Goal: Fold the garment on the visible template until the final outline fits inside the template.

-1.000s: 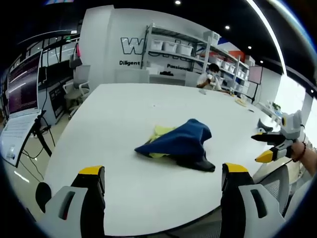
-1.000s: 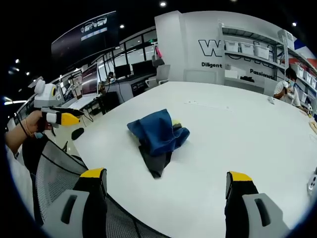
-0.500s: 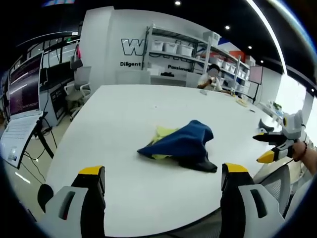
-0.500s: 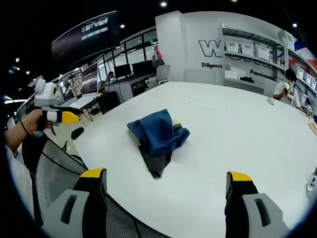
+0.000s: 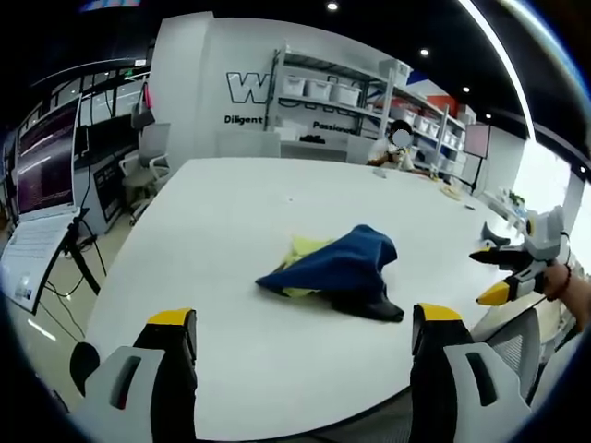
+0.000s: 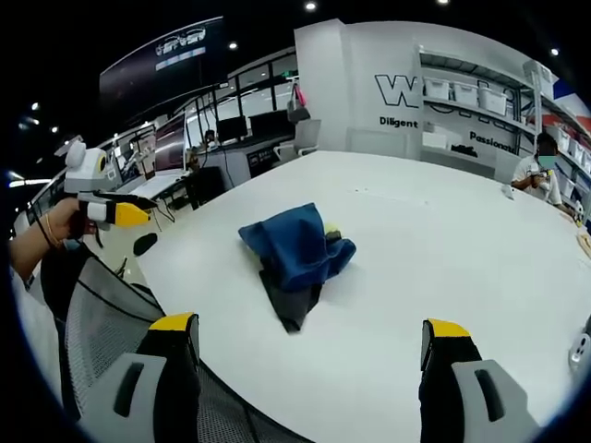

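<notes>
One garment (image 5: 337, 270), dark blue with a black part at one end, lies crumpled in a single heap on the white table (image 5: 231, 203), roughly midway across the tabletop and clear of its edges; in the right gripper view the same heap (image 6: 295, 254) shows its black part pointing toward the camera. A patch of yellow-green (image 5: 300, 249) shows under and beside the blue cloth, touching it; whether it is a separate sheet or a part of the garment cannot be told. Nothing stands between either gripper and the heap. Two grippers are present. The left gripper (image 5: 300, 355) hangs near the table's edge with its two yellow-tipped jaws set wide apart and nothing between them; it also appears at the left of the right gripper view (image 6: 115, 210), held in a hand (image 6: 42, 242). The right gripper (image 6: 309, 365) likewise has its jaws spread wide and empty; it appears at the right of the left gripper view (image 5: 508, 274). A mesh chair back (image 6: 102, 318) lies just before the table's near edge. Behind the table stand a shelving rack (image 5: 346, 101) with white bins and one seated person (image 6: 536, 171).
</notes>
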A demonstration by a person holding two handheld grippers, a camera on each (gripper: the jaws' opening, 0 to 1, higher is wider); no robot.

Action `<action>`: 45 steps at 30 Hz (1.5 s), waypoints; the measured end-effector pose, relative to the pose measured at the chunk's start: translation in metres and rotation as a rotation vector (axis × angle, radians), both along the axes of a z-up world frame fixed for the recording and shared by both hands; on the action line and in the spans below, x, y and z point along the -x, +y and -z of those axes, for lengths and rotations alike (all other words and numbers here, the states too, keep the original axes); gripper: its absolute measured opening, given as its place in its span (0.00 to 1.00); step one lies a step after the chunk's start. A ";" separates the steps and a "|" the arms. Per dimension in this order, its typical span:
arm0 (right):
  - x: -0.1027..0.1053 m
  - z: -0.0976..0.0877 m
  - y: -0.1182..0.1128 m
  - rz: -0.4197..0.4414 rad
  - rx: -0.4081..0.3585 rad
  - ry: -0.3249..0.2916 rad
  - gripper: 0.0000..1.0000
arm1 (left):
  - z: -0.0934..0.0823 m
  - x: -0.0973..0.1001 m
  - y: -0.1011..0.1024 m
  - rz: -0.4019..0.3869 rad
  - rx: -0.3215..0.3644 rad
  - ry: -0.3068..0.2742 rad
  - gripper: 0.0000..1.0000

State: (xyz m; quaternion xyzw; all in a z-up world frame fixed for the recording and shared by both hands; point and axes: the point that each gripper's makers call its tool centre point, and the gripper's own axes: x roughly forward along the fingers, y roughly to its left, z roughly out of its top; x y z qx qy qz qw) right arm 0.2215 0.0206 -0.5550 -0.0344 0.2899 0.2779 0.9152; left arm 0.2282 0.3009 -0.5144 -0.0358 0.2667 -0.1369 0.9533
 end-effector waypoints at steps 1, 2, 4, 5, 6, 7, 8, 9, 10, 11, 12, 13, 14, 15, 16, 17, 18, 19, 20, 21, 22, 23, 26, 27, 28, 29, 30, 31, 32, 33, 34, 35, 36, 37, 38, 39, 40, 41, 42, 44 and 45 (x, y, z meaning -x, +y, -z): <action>0.000 0.000 0.000 -0.001 0.000 -0.001 0.99 | 0.000 0.000 0.000 0.000 -0.002 0.001 0.95; 0.000 0.000 0.000 -0.001 -0.001 -0.001 0.99 | 0.001 0.000 0.001 -0.001 -0.003 0.002 0.94; -0.001 -0.001 0.000 -0.002 -0.003 -0.002 0.99 | 0.001 0.000 0.001 -0.002 -0.003 0.003 0.94; -0.001 -0.001 0.000 -0.003 -0.003 -0.002 0.99 | 0.001 0.001 0.001 -0.003 -0.002 0.003 0.94; -0.001 -0.001 0.000 -0.004 -0.002 -0.002 0.99 | 0.000 0.001 0.001 -0.001 -0.001 0.002 0.94; -0.001 -0.001 0.000 -0.004 -0.002 -0.003 0.99 | 0.000 0.001 0.001 0.000 -0.002 0.002 0.94; -0.001 -0.001 0.000 -0.004 -0.004 -0.003 0.99 | 0.000 0.000 0.002 0.001 -0.006 0.002 0.94; -0.002 -0.001 0.001 -0.005 -0.006 -0.004 0.99 | 0.000 0.000 0.002 0.001 -0.009 0.000 0.94; -0.002 -0.002 0.001 -0.007 -0.007 -0.004 0.99 | -0.001 0.000 0.003 0.001 -0.012 0.001 0.94; -0.002 -0.002 0.001 -0.007 -0.007 -0.004 0.99 | 0.000 0.000 0.003 0.000 -0.013 0.003 0.93; -0.003 -0.002 0.001 -0.008 -0.007 -0.005 0.99 | -0.001 -0.001 0.003 0.000 -0.016 0.005 0.93; -0.003 -0.003 0.001 -0.010 -0.008 -0.006 0.98 | -0.001 -0.001 0.003 0.001 -0.016 0.003 0.93; -0.003 -0.003 0.001 -0.012 -0.009 -0.006 0.98 | -0.001 -0.001 0.003 0.002 -0.016 0.001 0.93; -0.003 -0.003 0.001 -0.012 -0.009 -0.005 0.98 | -0.002 -0.001 0.003 0.001 -0.016 0.000 0.93; -0.004 -0.002 0.002 -0.012 -0.009 -0.004 0.98 | -0.002 -0.002 0.003 0.002 -0.016 -0.001 0.93; -0.005 -0.002 0.002 -0.013 -0.009 -0.004 0.98 | -0.001 -0.003 0.003 0.004 -0.016 0.001 0.93; -0.005 -0.003 0.002 -0.014 -0.009 -0.004 0.98 | 0.001 -0.003 0.004 0.005 -0.017 0.006 0.93; -0.006 -0.003 0.003 -0.015 -0.010 -0.005 0.97 | 0.001 -0.004 0.004 0.005 -0.016 0.003 0.93; -0.006 -0.003 0.004 -0.017 -0.011 -0.006 0.97 | 0.002 -0.004 0.005 0.005 -0.016 0.004 0.93; -0.007 -0.004 0.005 -0.020 -0.011 -0.005 0.97 | 0.002 -0.004 0.005 0.005 -0.014 0.005 0.93; -0.008 -0.004 0.005 -0.022 -0.011 -0.007 0.97 | 0.002 -0.005 0.004 0.006 -0.012 0.004 0.93; -0.008 -0.005 0.006 -0.025 -0.014 -0.011 0.97 | 0.003 -0.005 0.004 0.009 -0.011 0.002 0.93; -0.014 -0.009 0.011 -0.025 -0.031 -0.010 0.97 | 0.003 -0.008 0.004 0.015 -0.016 -0.017 0.95; -0.018 -0.012 0.015 -0.035 -0.046 -0.009 0.96 | 0.005 -0.008 0.005 0.019 -0.019 -0.005 0.96; -0.021 -0.016 0.017 -0.037 -0.054 -0.017 0.97 | 0.007 -0.008 0.005 0.022 -0.022 0.006 0.97; -0.026 -0.020 0.018 -0.036 -0.060 -0.031 0.97 | 0.006 -0.009 0.005 0.025 -0.024 0.001 0.96; -0.030 -0.024 0.020 -0.041 -0.060 -0.036 0.97 | 0.006 -0.010 0.006 0.027 -0.026 -0.005 0.96; -0.032 -0.026 0.020 -0.041 -0.058 -0.044 0.96 | 0.004 -0.011 0.007 0.019 -0.024 -0.011 0.96; -0.034 -0.028 0.020 -0.042 -0.056 -0.051 0.96 | 0.003 -0.013 0.007 0.019 -0.020 -0.013 0.96; -0.035 -0.029 0.021 -0.045 -0.054 -0.055 0.96 | 0.003 -0.013 0.006 0.023 -0.017 -0.014 0.96; -0.038 -0.031 0.021 -0.045 -0.057 -0.058 0.96 | 0.003 -0.014 0.006 0.024 -0.018 -0.012 0.96; -0.039 -0.031 0.021 -0.045 -0.062 -0.058 0.96 | 0.003 -0.014 0.005 0.027 -0.021 -0.010 0.96; -0.041 -0.032 0.022 -0.046 -0.068 -0.058 0.95 | 0.003 -0.014 0.005 0.031 -0.024 -0.008 0.96; -0.044 -0.033 0.024 -0.050 -0.072 -0.060 0.95 | 0.003 -0.013 0.004 0.033 -0.024 -0.007 0.96; -0.046 -0.033 0.025 -0.055 -0.069 -0.060 0.95 | 0.002 -0.013 0.004 0.033 -0.023 -0.010 0.96; -0.048 -0.034 0.025 -0.059 -0.065 -0.062 0.94 | 0.001 -0.013 0.003 0.034 -0.022 -0.011 0.96; -0.050 -0.034 0.026 -0.064 -0.062 -0.065 0.93 | 0.001 -0.013 0.003 0.034 -0.021 -0.009 0.96; -0.053 -0.035 0.027 -0.074 -0.061 -0.067 0.91 | 0.000 -0.013 0.003 0.034 -0.019 -0.011 0.96; -0.054 -0.035 0.027 -0.076 -0.061 -0.067 0.89 | 0.000 -0.013 0.003 0.035 -0.018 -0.012 0.96; -0.059 -0.036 0.029 -0.085 -0.074 -0.065 0.89 | -0.001 -0.012 0.002 0.039 -0.015 -0.010 0.96; -0.061 -0.037 0.030 -0.087 -0.076 -0.064 0.89 | -0.001 -0.012 0.001 0.040 -0.015 -0.010 0.96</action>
